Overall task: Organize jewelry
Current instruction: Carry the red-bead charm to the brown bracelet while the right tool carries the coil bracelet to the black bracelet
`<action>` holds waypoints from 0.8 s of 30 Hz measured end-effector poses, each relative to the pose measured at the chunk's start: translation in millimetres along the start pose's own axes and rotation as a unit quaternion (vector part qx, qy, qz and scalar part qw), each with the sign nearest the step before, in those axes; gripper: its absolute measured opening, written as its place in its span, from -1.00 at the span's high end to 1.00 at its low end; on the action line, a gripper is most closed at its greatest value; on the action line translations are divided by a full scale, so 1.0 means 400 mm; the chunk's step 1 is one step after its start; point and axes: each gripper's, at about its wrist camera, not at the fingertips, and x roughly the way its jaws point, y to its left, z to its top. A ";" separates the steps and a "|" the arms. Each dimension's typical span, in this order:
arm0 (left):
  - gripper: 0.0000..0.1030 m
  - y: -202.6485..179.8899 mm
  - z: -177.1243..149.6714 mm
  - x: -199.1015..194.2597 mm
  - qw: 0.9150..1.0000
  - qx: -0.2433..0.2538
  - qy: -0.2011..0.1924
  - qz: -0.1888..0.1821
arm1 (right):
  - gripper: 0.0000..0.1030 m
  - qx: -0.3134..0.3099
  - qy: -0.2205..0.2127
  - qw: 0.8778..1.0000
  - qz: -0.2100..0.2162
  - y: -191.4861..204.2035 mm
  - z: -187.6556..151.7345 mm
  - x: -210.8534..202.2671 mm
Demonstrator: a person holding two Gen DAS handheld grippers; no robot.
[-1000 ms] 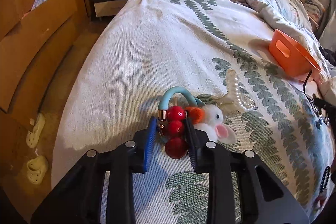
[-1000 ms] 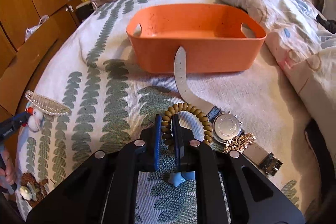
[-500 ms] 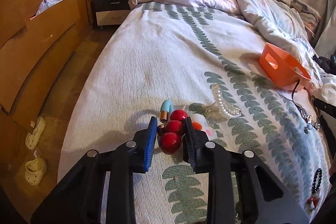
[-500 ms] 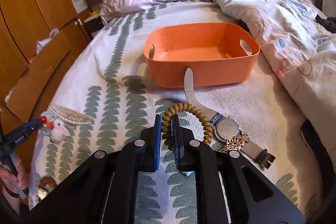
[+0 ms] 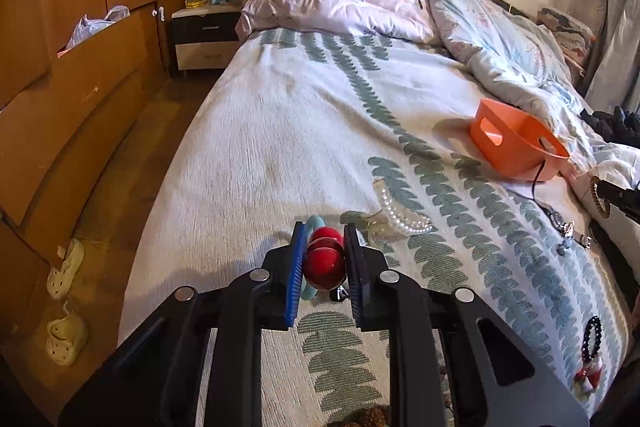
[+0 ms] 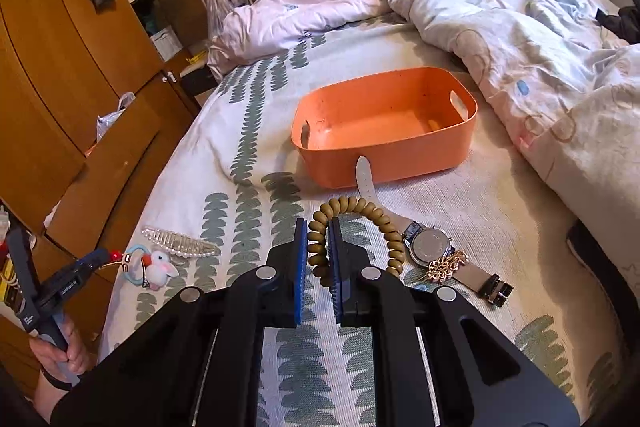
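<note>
My left gripper (image 5: 323, 239) is shut on the red beads (image 5: 325, 259) of a blue hair tie with a white bunny (image 6: 160, 265), lifted above the bed. My right gripper (image 6: 319, 231) is shut on a tan spiral hair tie (image 6: 360, 213), held above the bed. The orange bin (image 6: 384, 151) stands ahead of the right gripper and shows far right in the left wrist view (image 5: 516, 147). A pearl hair clip (image 5: 402, 213) lies on the bedspread just beyond the left gripper.
A white-strap watch (image 6: 428, 247) and a gold bracelet (image 6: 446, 263) lie right of the right gripper. A dark bead bracelet (image 5: 591, 337) lies at the bed's near right. Crumpled duvet (image 6: 500, 19) fills the far side. Wooden wardrobe (image 5: 60, 67) stands left.
Both grippers have risen from the bed with their hair ties. The bunny hair tie now hangs from the left gripper, off the bedspread; the bin looks farther away.
</note>
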 end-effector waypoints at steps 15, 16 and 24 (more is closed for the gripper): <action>0.63 0.026 0.016 -0.006 0.999 -0.028 0.010 -0.029 | 0.77 0.013 0.005 1.000 0.022 0.002 -0.011 -0.015; 0.63 0.029 0.017 -0.007 0.999 -0.032 0.011 -0.032 | 0.77 0.014 0.005 1.000 0.023 0.003 -0.012 -0.017; 0.63 0.032 0.020 -0.022 0.999 -0.038 0.007 -0.038 | 0.77 0.008 0.000 1.000 0.025 0.012 -0.019 -0.039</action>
